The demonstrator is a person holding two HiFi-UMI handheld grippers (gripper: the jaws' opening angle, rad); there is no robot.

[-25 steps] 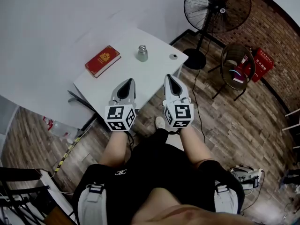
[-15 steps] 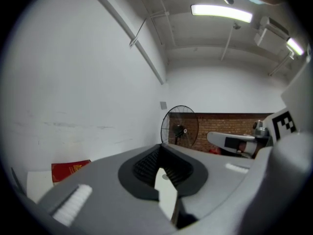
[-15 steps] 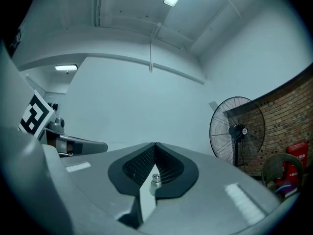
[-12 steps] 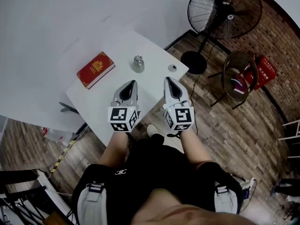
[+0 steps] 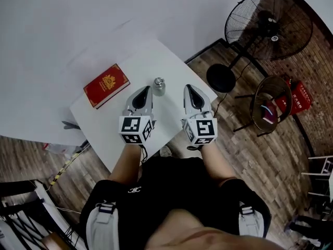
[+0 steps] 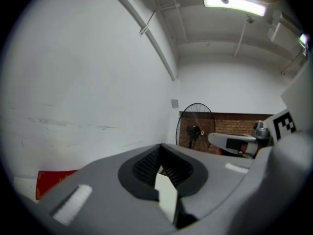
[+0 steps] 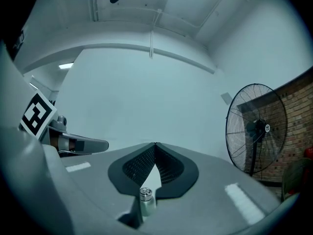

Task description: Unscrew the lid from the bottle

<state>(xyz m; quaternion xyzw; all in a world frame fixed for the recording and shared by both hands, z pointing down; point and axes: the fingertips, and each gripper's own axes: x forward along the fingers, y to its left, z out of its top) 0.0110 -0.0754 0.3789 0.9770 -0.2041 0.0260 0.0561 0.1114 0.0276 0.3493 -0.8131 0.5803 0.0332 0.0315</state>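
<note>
A small silver bottle (image 5: 158, 86) with its lid on stands upright on the white table (image 5: 99, 113). In the head view it sits between the tips of my two grippers, touching neither. My left gripper (image 5: 144, 90) is just left of it, shut and empty. My right gripper (image 5: 188, 88) is to its right, shut as well. In the right gripper view the bottle (image 7: 145, 200) shows low through the slot behind the closed tips of the right gripper (image 7: 155, 144), not gripped. The left gripper view shows the left gripper (image 6: 160, 146) with its jaws closed on nothing.
A red book (image 5: 106, 85) lies on the table left of the bottle, and its edge shows in the left gripper view (image 6: 51, 181). A standing fan (image 5: 268, 26) and a round wire basket (image 5: 270, 104) are on the wooden floor at the right. A white wall lies beyond the table.
Both grippers have moved forward over the table, still shut. The bottle, formerly well ahead of them, now stands between their tips.
</note>
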